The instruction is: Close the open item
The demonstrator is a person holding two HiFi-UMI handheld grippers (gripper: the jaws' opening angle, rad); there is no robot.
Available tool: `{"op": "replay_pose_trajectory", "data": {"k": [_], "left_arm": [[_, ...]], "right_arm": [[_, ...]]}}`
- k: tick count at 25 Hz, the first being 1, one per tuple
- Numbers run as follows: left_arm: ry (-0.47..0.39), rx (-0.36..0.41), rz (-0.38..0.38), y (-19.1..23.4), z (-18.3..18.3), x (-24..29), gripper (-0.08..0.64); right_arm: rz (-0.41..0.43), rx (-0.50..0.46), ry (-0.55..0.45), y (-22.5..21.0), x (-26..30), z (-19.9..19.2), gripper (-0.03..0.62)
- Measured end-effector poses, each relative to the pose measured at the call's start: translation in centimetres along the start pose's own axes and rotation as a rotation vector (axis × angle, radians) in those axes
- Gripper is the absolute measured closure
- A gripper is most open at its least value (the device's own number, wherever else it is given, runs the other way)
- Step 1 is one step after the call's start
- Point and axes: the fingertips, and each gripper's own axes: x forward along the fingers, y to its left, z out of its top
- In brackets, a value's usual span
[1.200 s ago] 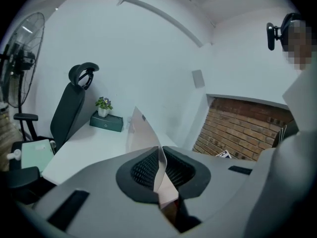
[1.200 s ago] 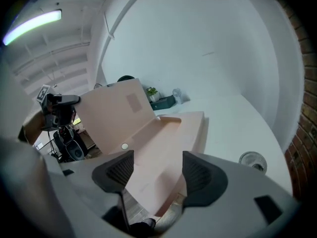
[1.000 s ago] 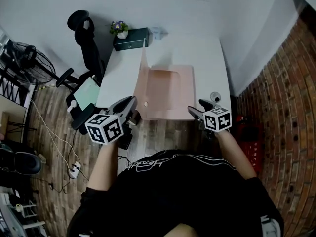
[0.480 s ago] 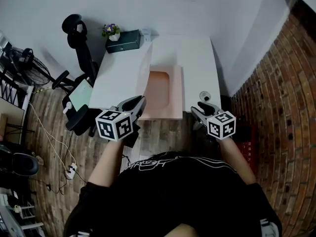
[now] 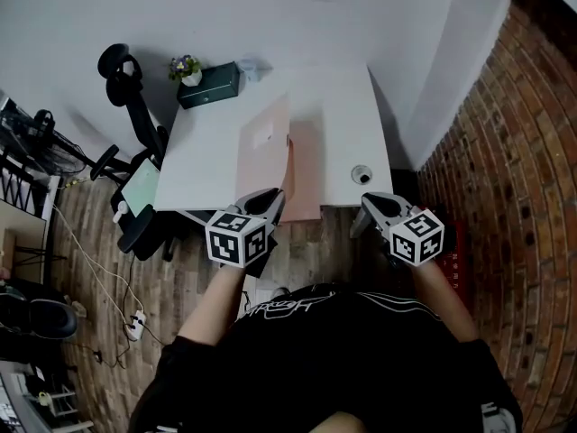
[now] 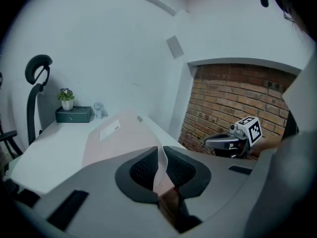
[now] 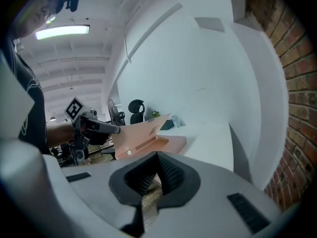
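The left gripper (image 5: 270, 198) is clamped on the near edge of the lid (image 5: 263, 147) of the pink case (image 5: 308, 165), the thin sheet pinched between its pads and the lid tilted over the base just ahead. The right gripper (image 5: 368, 206), off to the right at the desk (image 5: 203, 152) edge, has its jaws together on nothing, with a small round object (image 5: 361, 174) just ahead and the case ahead to its left. Far beyond both, at the desk's back, stand a dark box (image 5: 209, 85) and a potted plant (image 5: 185, 67), with an office chair (image 5: 122, 70) further left.
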Motion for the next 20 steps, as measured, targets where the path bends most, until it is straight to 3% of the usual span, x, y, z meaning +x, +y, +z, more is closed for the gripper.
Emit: {"op": "replay_pose_trajectory", "data": {"k": [8,20], "left_arm": [[0.076,0.011,-0.011,-2.1,-3.4,4.6,0.495],[0.244,0.127,0.024,-2.8,-8.9,9.2,0.476]], "right_arm": [[-0.052,0.024,0.041,-2.4,-3.2,-2.3,0.589],[-0.128,0.057,0.07,-5.7,-6.1,-5.0,0.589]]}}
